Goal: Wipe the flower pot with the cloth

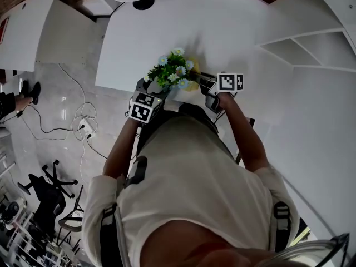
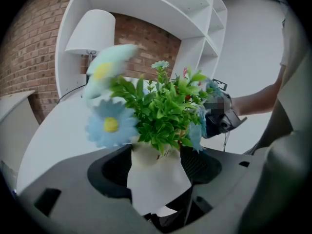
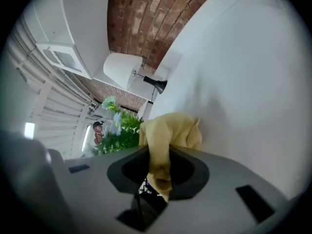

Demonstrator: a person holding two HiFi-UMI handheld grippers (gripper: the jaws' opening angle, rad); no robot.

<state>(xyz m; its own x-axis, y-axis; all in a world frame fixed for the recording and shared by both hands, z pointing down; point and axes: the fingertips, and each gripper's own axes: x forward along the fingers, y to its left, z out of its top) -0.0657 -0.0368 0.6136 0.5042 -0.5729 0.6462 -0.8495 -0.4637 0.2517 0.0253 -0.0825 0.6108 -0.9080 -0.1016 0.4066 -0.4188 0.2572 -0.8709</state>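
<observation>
The flower pot (image 2: 158, 182) stands at the near edge of the counter (image 1: 233, 32) between the left gripper's (image 1: 154, 89) spread, non-pressing fingers, apparently steadying it, while the right gripper's (image 3: 158, 165) fingers clamp the yellow cloth (image 3: 171, 130) just right, ready to wipe.

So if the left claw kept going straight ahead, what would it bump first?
Probably the white flower pot: it sits between the open jaws of the left claw, with green leaves and blue flowers above it. How much gap remains is hard to tell.
</observation>
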